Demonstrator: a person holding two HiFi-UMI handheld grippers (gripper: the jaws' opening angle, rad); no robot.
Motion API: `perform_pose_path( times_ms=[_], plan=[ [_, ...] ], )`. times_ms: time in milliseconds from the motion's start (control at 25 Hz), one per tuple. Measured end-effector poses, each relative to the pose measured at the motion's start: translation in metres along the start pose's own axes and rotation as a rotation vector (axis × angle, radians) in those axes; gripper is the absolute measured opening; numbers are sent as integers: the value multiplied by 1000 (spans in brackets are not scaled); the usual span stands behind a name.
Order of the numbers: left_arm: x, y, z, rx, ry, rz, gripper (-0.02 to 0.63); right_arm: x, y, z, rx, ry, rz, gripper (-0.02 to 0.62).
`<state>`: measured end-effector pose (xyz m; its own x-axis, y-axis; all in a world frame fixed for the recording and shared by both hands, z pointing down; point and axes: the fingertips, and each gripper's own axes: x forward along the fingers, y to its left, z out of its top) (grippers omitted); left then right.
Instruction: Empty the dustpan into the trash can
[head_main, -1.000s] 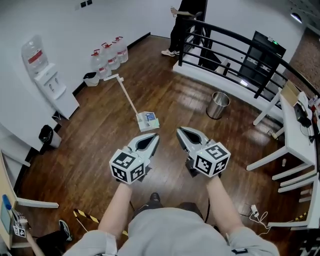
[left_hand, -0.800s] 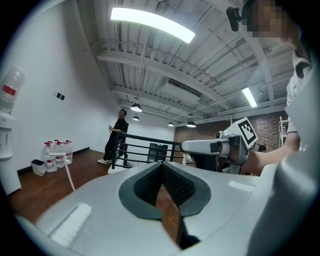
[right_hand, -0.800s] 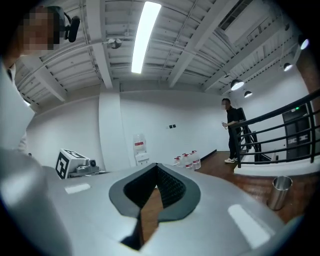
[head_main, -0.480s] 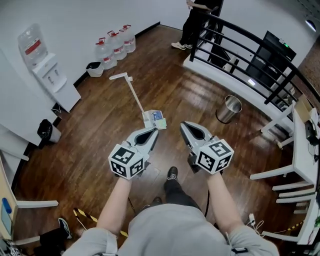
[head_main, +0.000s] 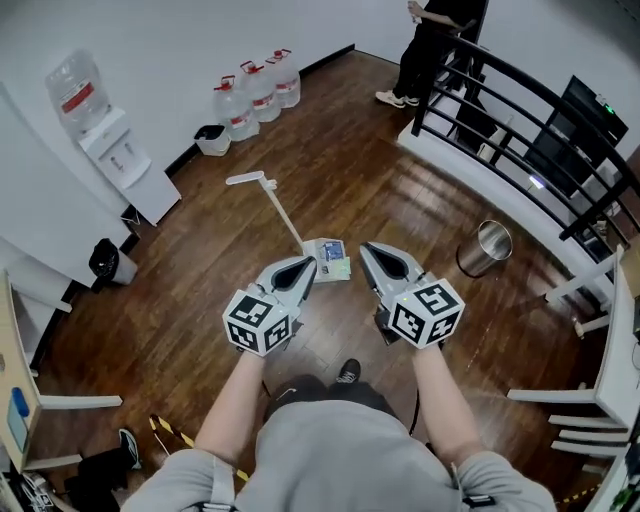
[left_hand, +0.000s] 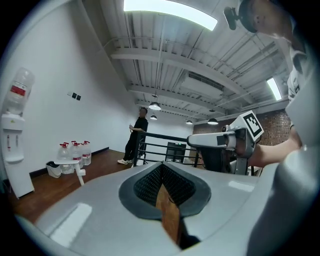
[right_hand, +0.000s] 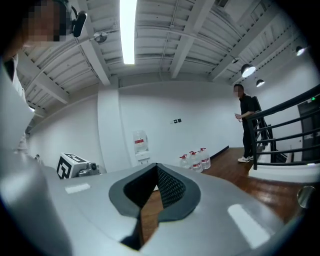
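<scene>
the left gripper (head_main: 308, 265) and the right gripper (head_main: 368, 250) are held side by side at the end of the person's outstretched arms, above a dark wooden floor (head_main: 200, 300). the left gripper's own view shows its jaws pressed together at the tips (left_hand: 161, 166) with nothing between them. only a sliver of floor shows through the gap further back. the right gripper's view gives the same picture: its tips (right_hand: 157, 166) meet and it carries nothing.

the dustpan (head_main: 330, 258) sits on the floor just ahead of the two grippers, roughly in line with the space between them, and neither gripper touches it. it holds some white, blue and green scraps. its long pale handle (head_main: 282, 215) runs away to the upper left and ends in a short crosswise grip. that grip also shows left of the jaws in the left gripper view (left_hand: 79, 172).

the trash can (head_main: 485, 246), a shiny metal one, stands well apart from the dustpan to the right. it is close to the white base under the black railing (head_main: 520, 110).

along the white wall stand a water dispenser (head_main: 112, 150) and a row of big water bottles (head_main: 258, 88), with a small bin (head_main: 212, 140) between them. another person (head_main: 440, 40) stands by the far end of the railing.
</scene>
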<state>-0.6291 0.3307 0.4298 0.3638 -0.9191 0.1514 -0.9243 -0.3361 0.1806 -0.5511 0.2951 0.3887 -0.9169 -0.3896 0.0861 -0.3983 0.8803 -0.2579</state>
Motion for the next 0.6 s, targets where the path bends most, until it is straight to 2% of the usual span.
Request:
perform_pose_path(
  times_ms=[200, 400, 600],
  plan=[
    [23, 44, 10, 13, 11, 61, 5, 45, -15, 12, -46, 14, 38, 0],
    [36, 97, 22, 12, -8, 71, 5, 91, -25, 18, -80, 19, 40, 0],
    [62, 166, 7, 18, 29, 123, 5, 141, -49, 18, -93, 49, 6, 0]
  ],
)
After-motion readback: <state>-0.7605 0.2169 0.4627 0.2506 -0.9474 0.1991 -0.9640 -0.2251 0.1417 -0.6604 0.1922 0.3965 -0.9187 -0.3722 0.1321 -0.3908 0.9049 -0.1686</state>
